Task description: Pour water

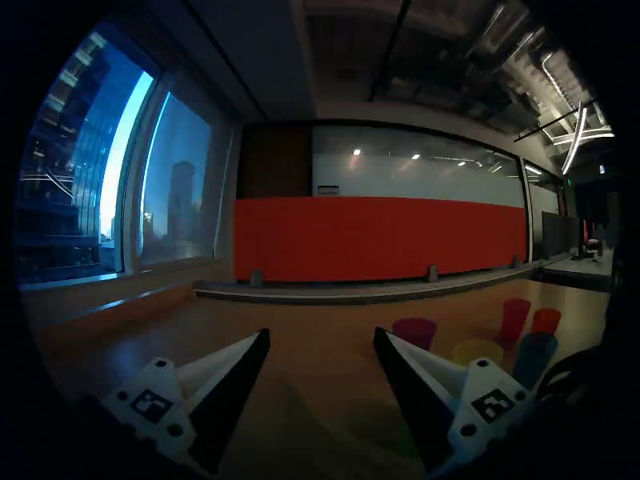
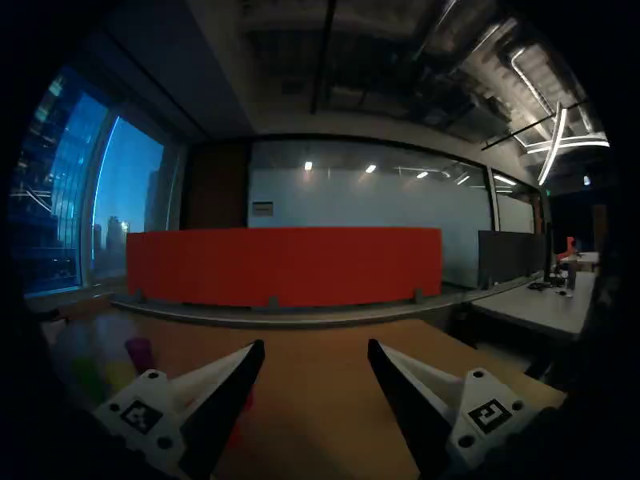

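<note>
On the table [image 1: 320,352], cups [image 1: 515,320] apparently stand upright.

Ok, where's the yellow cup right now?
In the left gripper view, right side: the yellow cup sits on the table between the magenta cup and the blue cup.

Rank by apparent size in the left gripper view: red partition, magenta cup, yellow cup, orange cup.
1. red partition, largest by far.
2. magenta cup and yellow cup: look alike, both partly hidden behind a finger, so unranked.
3. orange cup, smallest, though it seems farther off.
</note>
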`<state>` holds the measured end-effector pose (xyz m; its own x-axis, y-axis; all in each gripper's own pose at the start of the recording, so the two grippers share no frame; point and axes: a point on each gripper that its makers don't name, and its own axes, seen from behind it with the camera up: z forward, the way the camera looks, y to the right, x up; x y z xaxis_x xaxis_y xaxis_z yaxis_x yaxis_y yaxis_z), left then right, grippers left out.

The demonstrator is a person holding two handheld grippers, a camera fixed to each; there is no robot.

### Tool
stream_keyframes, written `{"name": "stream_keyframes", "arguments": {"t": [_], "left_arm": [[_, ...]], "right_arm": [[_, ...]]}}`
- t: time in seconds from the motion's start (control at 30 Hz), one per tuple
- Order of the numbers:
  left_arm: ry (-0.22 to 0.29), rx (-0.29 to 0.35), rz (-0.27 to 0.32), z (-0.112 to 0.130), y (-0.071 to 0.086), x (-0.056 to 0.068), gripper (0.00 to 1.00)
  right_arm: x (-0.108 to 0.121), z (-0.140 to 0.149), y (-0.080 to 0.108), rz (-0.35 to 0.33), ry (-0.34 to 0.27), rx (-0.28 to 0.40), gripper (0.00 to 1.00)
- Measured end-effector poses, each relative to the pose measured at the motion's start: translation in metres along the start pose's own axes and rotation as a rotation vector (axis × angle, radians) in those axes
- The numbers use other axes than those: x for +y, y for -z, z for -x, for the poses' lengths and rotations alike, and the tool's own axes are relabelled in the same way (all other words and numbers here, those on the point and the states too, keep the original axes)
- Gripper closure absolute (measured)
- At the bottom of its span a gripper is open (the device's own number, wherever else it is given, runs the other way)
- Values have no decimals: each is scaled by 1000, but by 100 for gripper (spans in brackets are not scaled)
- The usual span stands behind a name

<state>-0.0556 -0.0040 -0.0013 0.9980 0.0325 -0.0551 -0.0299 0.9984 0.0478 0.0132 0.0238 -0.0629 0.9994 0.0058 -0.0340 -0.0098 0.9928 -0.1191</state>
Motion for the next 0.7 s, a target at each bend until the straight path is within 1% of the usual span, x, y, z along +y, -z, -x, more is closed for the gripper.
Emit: {"name": "stream_keyframes", "arguments": {"t": [0.5,0.7], "left_arm": [[3,-27,-2,14,-2,0,4],[-2,-29,-1,15,-2,1,4]], "right_arm": [[-1,2,-1,-5,-10,-2,0],[-2,1,0,-7,-9,0,0]]}}
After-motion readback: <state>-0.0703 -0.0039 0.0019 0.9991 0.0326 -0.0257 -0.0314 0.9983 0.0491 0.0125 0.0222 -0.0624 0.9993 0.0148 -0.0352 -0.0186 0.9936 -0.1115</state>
